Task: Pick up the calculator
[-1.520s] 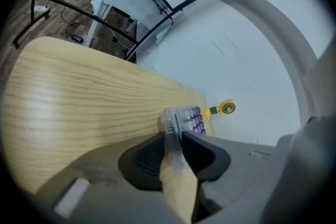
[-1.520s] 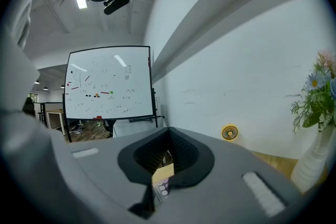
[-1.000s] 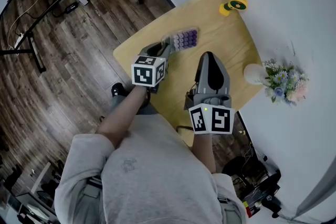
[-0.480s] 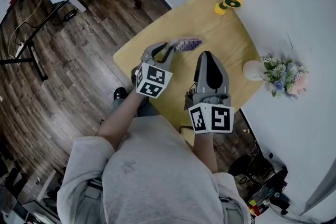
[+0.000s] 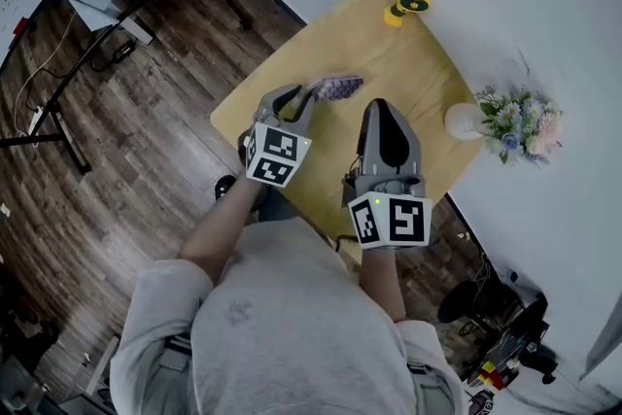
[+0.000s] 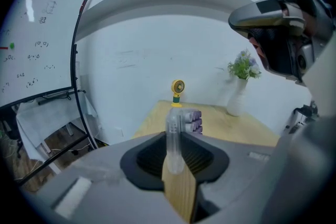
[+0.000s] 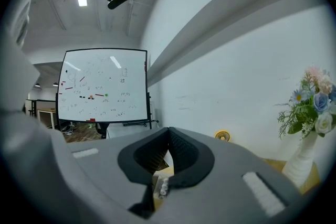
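Gripping left claw (image 5: 311, 94): calculator (image 5: 338, 87) is pinched by its thin edge.
Calculator: judged light, stiff, slippery.
Right claw (image 7: 168, 139): shut, empty.

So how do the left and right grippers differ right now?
The left gripper is shut on the calculator, held on edge; the right gripper is shut on nothing. The left gripper is rolled to one side; the right gripper sits level. Both hang over the wooden table.
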Action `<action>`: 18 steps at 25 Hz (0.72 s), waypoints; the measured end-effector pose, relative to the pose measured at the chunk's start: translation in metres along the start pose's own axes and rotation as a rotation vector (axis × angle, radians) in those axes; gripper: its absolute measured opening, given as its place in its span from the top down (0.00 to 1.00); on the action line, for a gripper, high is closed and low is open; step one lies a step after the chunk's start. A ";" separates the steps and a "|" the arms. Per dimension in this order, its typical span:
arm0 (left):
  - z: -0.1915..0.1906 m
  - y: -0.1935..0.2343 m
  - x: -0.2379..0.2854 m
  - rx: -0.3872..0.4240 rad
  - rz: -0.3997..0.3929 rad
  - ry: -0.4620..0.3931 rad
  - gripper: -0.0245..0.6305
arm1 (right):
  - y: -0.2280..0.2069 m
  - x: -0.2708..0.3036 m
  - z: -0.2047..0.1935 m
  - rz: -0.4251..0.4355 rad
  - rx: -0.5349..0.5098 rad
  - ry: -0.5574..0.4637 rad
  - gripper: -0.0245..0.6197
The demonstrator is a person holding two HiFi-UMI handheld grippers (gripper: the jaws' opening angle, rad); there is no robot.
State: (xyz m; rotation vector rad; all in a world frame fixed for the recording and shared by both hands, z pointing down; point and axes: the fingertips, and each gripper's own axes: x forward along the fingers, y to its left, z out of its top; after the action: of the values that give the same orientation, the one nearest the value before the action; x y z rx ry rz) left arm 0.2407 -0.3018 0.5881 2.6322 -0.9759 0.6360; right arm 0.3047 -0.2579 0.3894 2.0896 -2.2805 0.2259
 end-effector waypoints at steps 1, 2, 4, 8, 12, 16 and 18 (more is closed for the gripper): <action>0.003 -0.001 -0.003 0.012 -0.003 -0.010 0.81 | 0.000 -0.001 0.001 -0.005 0.000 -0.002 0.96; 0.008 -0.001 -0.007 0.024 -0.007 -0.025 0.81 | 0.001 -0.002 0.001 -0.011 0.000 -0.005 0.96; 0.018 0.000 -0.017 0.042 -0.013 -0.061 0.81 | 0.004 -0.004 0.003 -0.023 -0.002 -0.012 0.96; 0.041 0.003 -0.040 0.089 -0.014 -0.136 0.81 | 0.009 -0.010 0.009 -0.046 -0.003 -0.027 0.96; 0.060 0.004 -0.061 0.133 -0.031 -0.183 0.81 | 0.016 -0.017 0.014 -0.067 -0.011 -0.042 0.96; 0.086 0.006 -0.084 0.155 -0.049 -0.239 0.81 | 0.025 -0.023 0.023 -0.084 -0.023 -0.062 0.96; 0.093 0.007 -0.093 0.135 -0.059 -0.255 0.81 | 0.028 -0.027 0.026 -0.093 -0.031 -0.070 0.96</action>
State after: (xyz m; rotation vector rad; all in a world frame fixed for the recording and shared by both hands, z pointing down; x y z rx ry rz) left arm 0.2014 -0.2915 0.4621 2.9032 -0.9477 0.3695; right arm 0.2808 -0.2325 0.3581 2.2154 -2.2008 0.1146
